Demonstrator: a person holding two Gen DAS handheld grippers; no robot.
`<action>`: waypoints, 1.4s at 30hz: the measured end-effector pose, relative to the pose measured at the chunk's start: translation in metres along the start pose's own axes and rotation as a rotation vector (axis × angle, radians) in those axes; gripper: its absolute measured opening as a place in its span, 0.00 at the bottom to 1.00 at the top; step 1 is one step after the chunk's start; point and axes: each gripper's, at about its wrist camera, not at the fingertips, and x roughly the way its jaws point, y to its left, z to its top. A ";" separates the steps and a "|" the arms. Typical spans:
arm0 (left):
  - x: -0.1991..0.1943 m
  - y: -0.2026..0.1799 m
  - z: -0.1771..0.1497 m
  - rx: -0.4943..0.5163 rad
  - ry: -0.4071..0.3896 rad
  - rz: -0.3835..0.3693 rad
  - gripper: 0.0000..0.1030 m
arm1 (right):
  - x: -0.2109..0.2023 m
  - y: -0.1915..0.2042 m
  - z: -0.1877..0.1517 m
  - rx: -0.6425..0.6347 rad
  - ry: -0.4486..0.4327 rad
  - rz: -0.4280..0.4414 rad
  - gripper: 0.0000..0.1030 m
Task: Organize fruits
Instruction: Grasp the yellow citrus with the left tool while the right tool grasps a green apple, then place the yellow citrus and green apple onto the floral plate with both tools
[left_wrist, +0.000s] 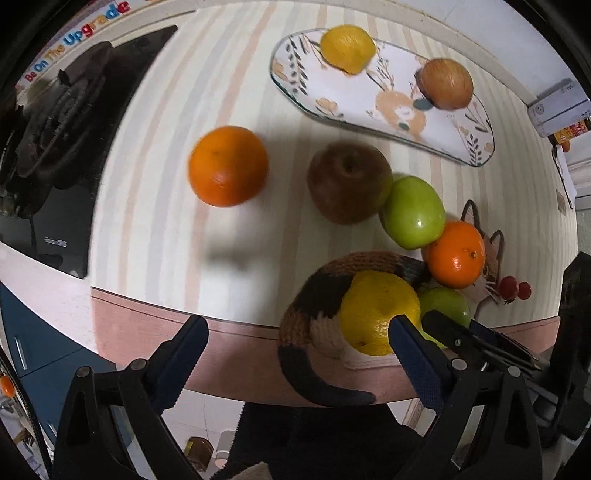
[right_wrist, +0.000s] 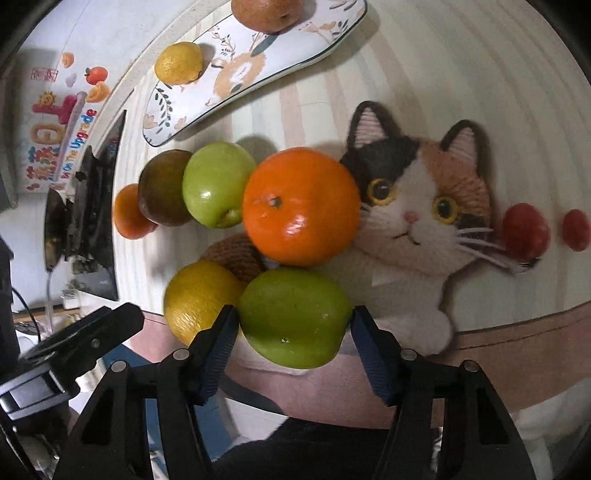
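Two right gripper (right_wrist: 291, 326) pads flank green apple (right_wrist: 293, 317), touching.

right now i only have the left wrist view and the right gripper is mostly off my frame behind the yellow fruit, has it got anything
Observer: Yes. In the right wrist view the right gripper has the near green apple between its pads, one pad against each side.
Operator: anything crowding that apple
Observer: The near lemon sits right beside it, and one of the fingers is wedged between the two fruits.
Operator: and on the far side
Observer: An orange rests against the apple's far edge, so lifting the apple may nudge it.
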 end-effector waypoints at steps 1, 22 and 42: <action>0.004 -0.004 0.000 0.005 0.011 -0.005 0.97 | -0.004 -0.001 -0.001 -0.009 -0.010 -0.030 0.63; 0.062 -0.054 -0.007 0.104 0.059 -0.121 0.59 | -0.027 -0.044 0.002 0.044 -0.041 -0.113 0.64; -0.033 -0.043 0.009 0.111 -0.097 -0.177 0.59 | -0.093 0.003 0.023 -0.045 -0.195 -0.069 0.63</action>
